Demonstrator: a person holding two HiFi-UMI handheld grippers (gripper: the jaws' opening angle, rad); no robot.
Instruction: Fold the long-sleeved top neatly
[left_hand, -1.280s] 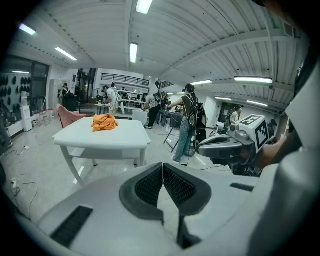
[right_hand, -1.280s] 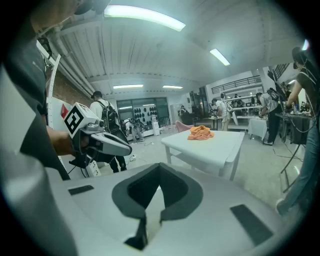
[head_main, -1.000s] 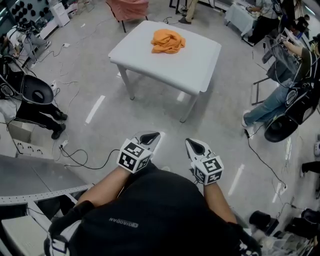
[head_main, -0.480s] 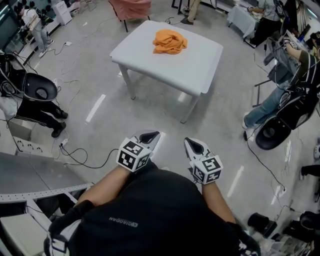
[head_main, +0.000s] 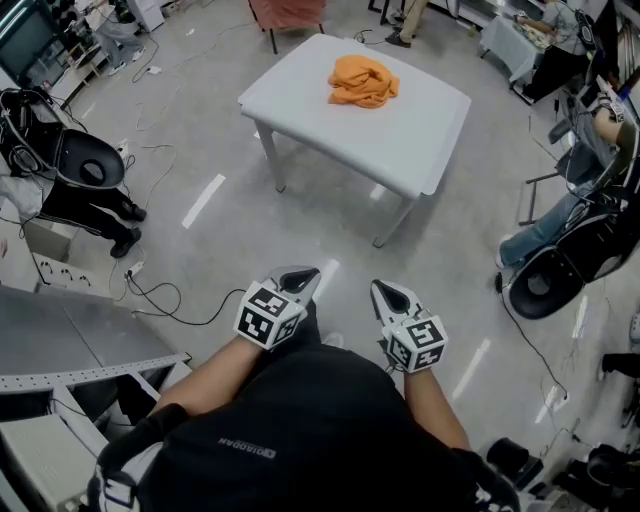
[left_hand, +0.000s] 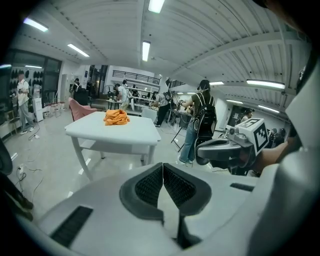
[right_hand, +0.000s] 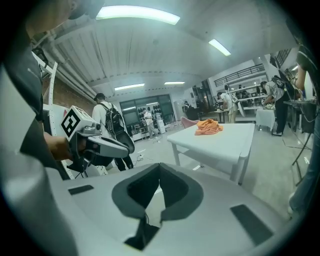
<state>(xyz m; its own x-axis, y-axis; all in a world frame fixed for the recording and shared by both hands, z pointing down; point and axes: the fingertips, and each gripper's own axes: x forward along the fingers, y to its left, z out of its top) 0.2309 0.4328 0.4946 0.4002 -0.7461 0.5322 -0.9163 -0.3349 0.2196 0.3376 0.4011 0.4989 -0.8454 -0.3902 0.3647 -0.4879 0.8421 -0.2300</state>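
Orange top (head_main: 363, 80) lies in a crumpled heap at upper centre of frame, on the far part of the white table (head_main: 400, 140), so no fold begun imo. My left gripper (head_main: 299, 278) & right gripper (head_main: 389, 294) sit low centre by my body, well apart from the table. Both have jaws pressed together w/ nothing between, as there's nothing in reach to grab.

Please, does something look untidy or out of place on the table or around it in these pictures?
The orange top lies crumpled in a heap toward the far side of the white table, not spread flat. Loose cables also trail across the floor on the left of the head view.
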